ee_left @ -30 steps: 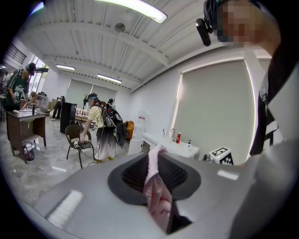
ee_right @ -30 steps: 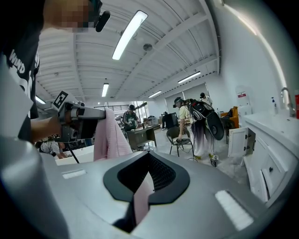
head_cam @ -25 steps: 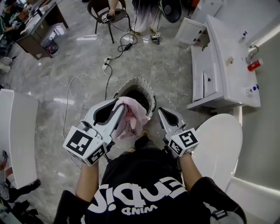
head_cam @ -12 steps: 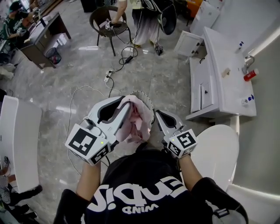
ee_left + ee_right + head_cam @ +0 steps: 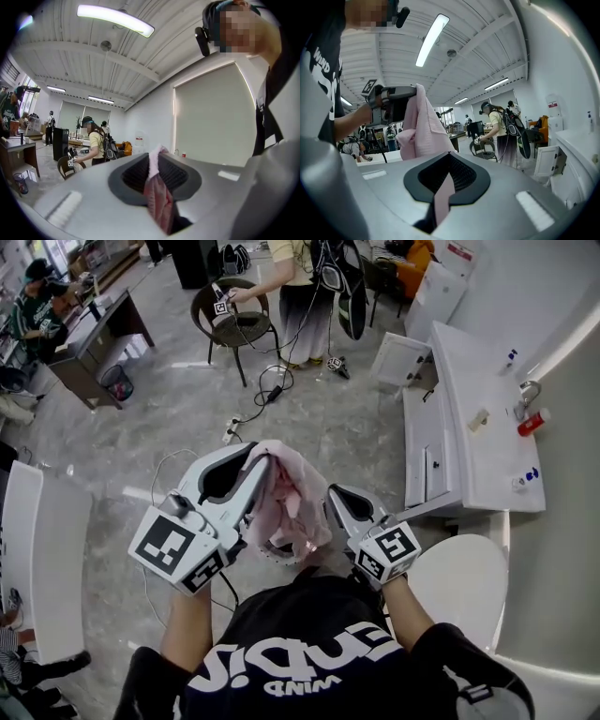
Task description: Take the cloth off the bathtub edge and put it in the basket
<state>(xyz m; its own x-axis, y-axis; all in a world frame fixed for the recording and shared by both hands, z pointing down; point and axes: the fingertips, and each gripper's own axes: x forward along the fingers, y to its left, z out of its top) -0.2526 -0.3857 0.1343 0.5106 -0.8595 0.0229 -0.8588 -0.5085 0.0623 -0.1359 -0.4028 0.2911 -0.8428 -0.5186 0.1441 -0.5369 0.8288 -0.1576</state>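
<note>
Pretty bright all round, even indoor light. Ceiling tubes do the work and blow out white in both gripper views; the floor picks up soft glare streaks. Shadows are faint. Heavy fisheye bend, black corners in the gripper views. Up close the left gripper and right gripper bodies go mushy; the cloth looks crisp from the head view.

I take this for a big open test hall staged as a bathroom: a white sink vanity on the right and a white bathtub near right stand on the grey stone floor. Far left is an office desk, loose cables trail across the floor, and strip lights hang overhead.
</note>
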